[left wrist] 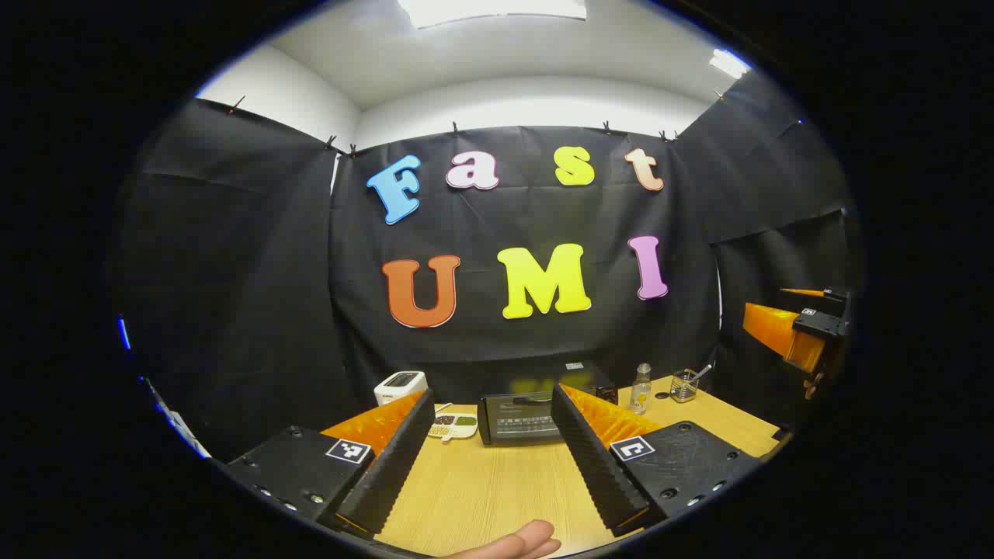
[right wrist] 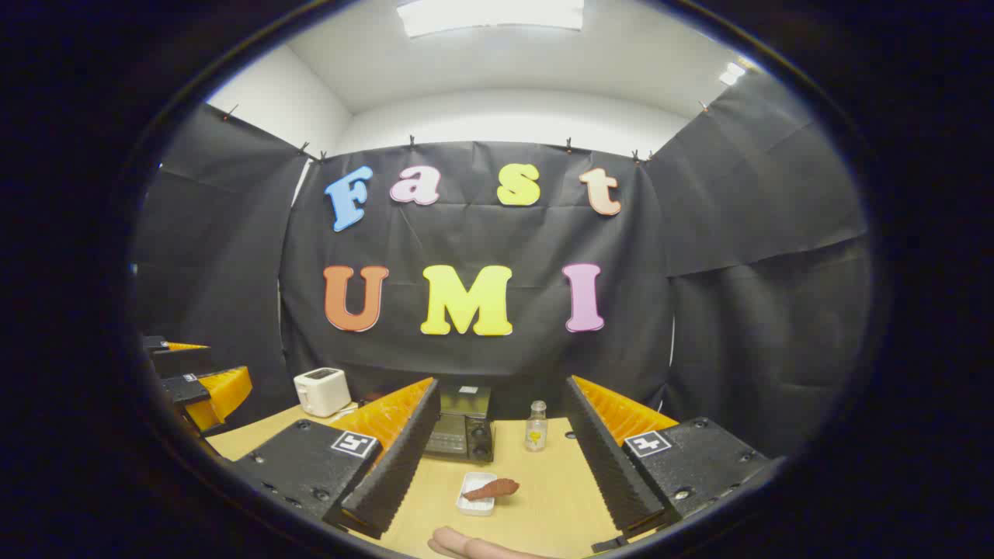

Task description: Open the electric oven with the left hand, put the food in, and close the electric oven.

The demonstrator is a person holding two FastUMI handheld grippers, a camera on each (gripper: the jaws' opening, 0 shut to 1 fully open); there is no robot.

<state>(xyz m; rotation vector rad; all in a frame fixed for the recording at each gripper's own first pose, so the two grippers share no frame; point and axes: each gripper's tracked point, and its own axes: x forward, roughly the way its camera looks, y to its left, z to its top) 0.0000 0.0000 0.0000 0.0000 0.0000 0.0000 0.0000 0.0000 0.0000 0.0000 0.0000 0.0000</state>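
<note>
The black electric oven (left wrist: 516, 415) stands at the back of the wooden table (left wrist: 481, 489) with its door closed. My left gripper (left wrist: 493, 392) hovers in front of it, open and holding nothing. In the right gripper view the oven (right wrist: 464, 431) sits behind a reddish-brown piece of food (right wrist: 491, 489) lying on a small white tray (right wrist: 476, 501). My right gripper (right wrist: 501, 384) is raised above the tray, open and empty. The left gripper (right wrist: 194, 380) shows at the far left of that view, and the right gripper (left wrist: 804, 334) at the far right of the left gripper view.
A white toaster (left wrist: 400, 386) and a white dish of beans (left wrist: 454, 425) stand left of the oven. To its right are a small bottle (left wrist: 640, 388) and a glass cup (left wrist: 683, 384). A person's finger (left wrist: 520, 539) lies at the near table edge.
</note>
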